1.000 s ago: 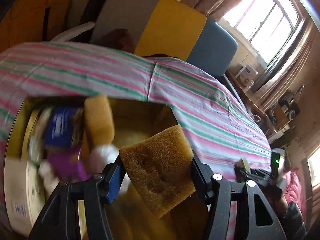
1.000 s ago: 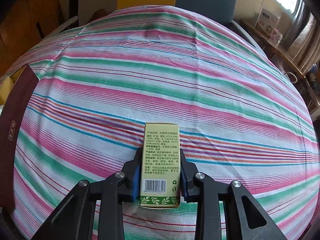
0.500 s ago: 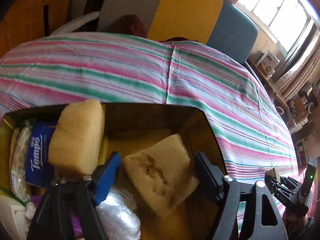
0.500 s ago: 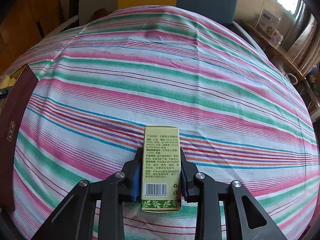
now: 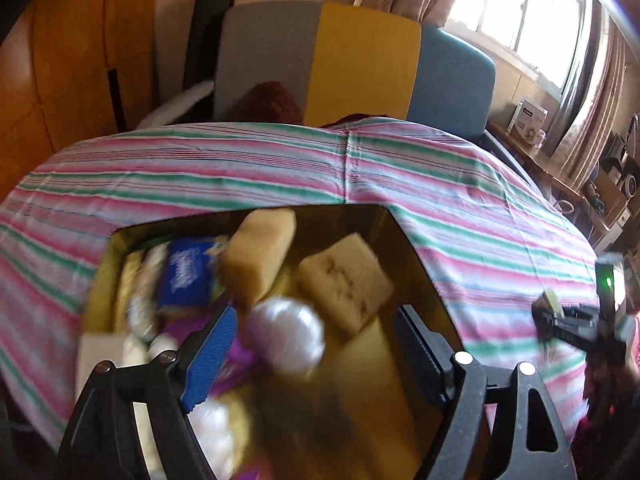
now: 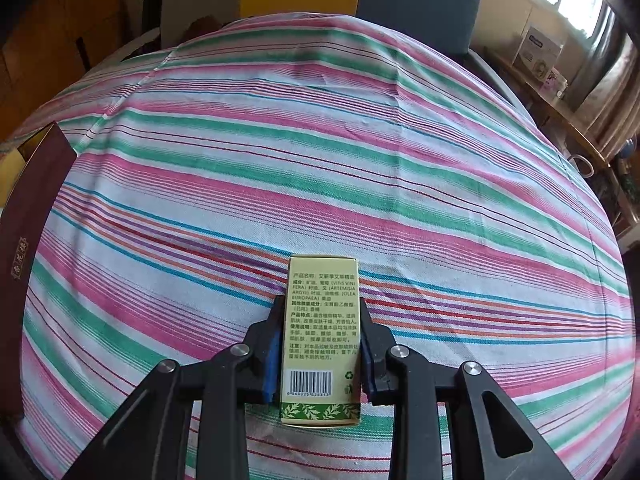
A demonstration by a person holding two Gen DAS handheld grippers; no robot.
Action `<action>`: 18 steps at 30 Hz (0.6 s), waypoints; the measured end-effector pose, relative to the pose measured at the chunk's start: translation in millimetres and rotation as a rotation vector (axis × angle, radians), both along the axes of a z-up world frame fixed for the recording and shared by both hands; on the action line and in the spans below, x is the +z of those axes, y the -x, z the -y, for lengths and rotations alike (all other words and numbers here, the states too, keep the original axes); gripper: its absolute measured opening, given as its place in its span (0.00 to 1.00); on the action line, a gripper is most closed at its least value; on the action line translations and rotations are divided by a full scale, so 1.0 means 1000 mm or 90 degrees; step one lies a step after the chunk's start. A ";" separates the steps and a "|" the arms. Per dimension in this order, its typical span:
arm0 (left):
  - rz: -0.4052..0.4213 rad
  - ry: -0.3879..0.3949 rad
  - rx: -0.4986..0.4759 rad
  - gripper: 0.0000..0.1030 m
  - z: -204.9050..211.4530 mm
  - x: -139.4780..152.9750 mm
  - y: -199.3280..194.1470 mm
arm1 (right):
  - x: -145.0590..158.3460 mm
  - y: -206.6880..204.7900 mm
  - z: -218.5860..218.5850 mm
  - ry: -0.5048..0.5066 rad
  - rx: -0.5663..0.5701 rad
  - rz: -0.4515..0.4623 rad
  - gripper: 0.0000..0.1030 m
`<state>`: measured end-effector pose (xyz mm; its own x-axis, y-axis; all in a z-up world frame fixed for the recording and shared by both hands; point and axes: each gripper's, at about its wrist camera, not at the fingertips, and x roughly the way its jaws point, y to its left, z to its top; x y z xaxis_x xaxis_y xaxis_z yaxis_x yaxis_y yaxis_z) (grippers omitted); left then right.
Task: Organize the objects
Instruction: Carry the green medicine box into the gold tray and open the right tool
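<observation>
My left gripper [image 5: 316, 340] is open and empty above an open storage box [image 5: 416, 248]. A yellow sponge [image 5: 346, 282] lies loose in the box beside a second sponge [image 5: 260, 254], a blue tissue pack [image 5: 186, 276] and a white wrapped ball [image 5: 286, 334]. My right gripper [image 6: 322, 344] is shut on a pale green carton [image 6: 322, 332] with printed text and a barcode, held over the striped cloth. The right gripper also shows at the right edge of the left wrist view [image 5: 568, 320].
A striped tablecloth [image 6: 320, 160] covers the table. The box's dark red side [image 6: 28, 216] shows at the left edge of the right wrist view. Chairs with grey, yellow and blue backs [image 5: 360, 64] stand behind the table. A shelf with small boxes [image 5: 528, 120] lies at the right.
My left gripper opened and let the yellow sponge drop into the box, then drew back. My right gripper has held the carton almost still.
</observation>
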<state>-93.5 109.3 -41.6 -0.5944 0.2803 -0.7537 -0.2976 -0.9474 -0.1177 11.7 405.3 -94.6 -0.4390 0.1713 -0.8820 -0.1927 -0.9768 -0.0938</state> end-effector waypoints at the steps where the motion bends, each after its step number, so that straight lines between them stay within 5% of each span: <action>1: -0.005 0.010 0.007 0.79 0.006 0.001 -0.007 | 0.000 0.000 0.001 -0.002 0.001 0.000 0.30; 7: -0.035 0.060 0.032 0.79 0.035 0.008 -0.038 | 0.000 0.000 0.000 -0.007 0.001 0.000 0.30; 18: -0.040 0.051 0.058 0.79 0.064 0.009 -0.053 | 0.001 -0.001 0.006 -0.027 -0.015 0.004 0.30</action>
